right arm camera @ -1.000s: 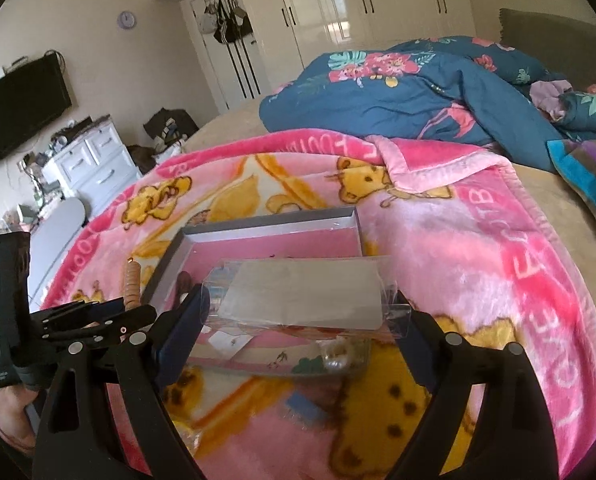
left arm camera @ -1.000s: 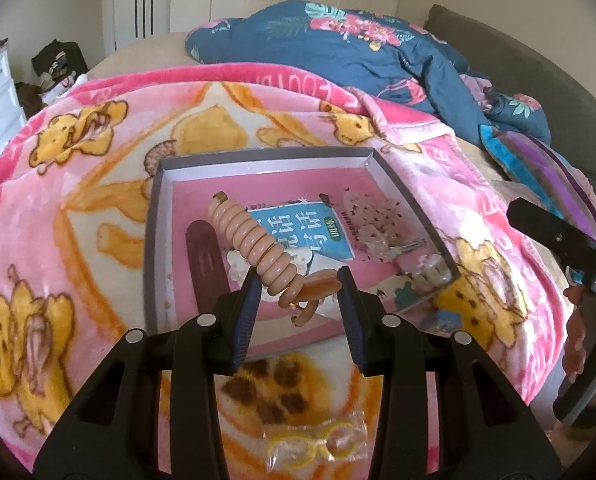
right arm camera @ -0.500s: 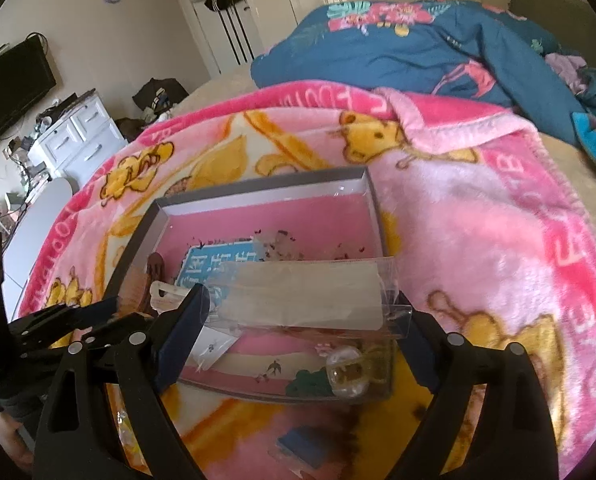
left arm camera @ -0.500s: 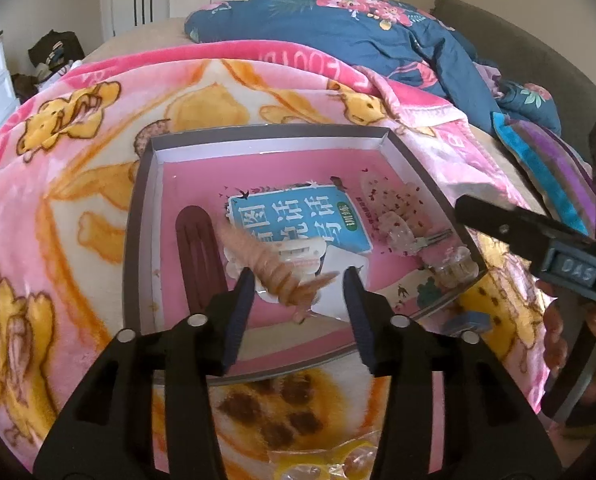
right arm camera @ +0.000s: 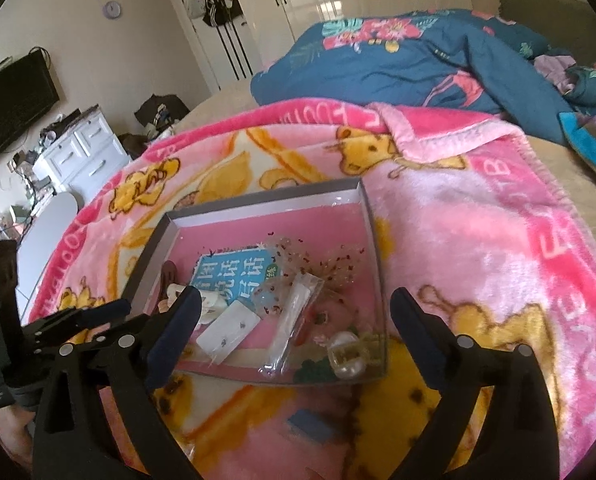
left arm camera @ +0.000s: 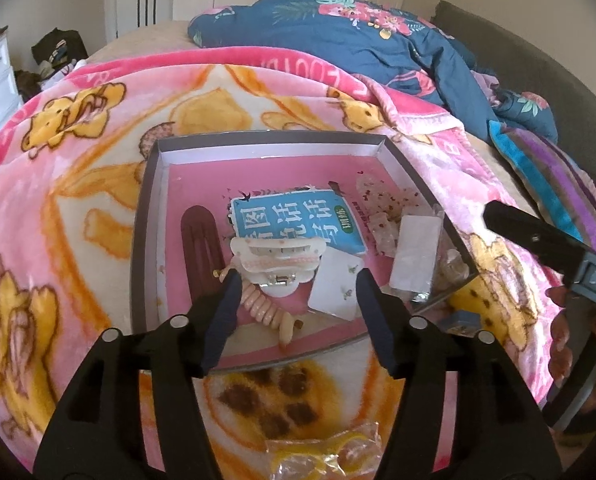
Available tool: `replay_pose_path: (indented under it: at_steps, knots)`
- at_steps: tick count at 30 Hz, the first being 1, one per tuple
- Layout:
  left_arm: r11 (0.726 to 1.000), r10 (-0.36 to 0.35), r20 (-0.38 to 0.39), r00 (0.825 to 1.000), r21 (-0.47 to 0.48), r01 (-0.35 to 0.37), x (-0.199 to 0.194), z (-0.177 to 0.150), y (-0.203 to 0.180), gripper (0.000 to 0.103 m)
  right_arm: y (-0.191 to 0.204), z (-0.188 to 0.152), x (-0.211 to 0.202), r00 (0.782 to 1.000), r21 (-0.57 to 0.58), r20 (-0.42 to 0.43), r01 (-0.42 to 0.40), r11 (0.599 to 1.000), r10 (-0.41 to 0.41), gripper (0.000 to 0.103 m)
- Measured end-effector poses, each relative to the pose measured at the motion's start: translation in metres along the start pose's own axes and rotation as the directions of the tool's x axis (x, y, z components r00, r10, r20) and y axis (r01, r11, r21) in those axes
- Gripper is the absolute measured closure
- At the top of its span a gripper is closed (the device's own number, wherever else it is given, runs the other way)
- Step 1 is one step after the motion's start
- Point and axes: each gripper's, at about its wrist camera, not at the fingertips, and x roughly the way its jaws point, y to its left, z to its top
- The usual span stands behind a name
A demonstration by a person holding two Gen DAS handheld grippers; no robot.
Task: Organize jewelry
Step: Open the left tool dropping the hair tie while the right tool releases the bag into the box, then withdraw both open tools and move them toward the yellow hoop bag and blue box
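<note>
Spiral hair tie [left arm camera: 266, 309] loose between parted left claw [left arm camera: 298, 286]

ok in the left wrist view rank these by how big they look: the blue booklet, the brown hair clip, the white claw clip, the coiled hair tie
1. blue booklet
2. white claw clip and brown hair clip: too close to rank
3. coiled hair tie, though it lies nearest the camera and the left tongs partly hide it

We are seeing the right claw [right arm camera: 294, 312] standing wide and empty over the grey tray [right arm camera: 170, 226], jaws just opening; a clear packet [right arm camera: 294, 328] is lying inside.
</note>
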Motion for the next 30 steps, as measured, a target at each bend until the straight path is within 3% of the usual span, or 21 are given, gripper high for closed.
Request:
replay_pose_path:
  at_steps: [12,30]
  knots:
    - [0.997,0.056,0.095,0.994,-0.049,-0.052,-0.056,-0.011,0.002,0.011,0.008,-0.005,-0.079,0.990,-0.037,0.137,0.015,0.999,-0.010,0.006]
    - [0.995,0.098,0.161,0.982,-0.029,-0.094,-0.123,-0.036,-0.009,0.010,0.010,-0.036,-0.144,0.982,-0.052,0.191,0.021,0.998,-0.011,0.005]
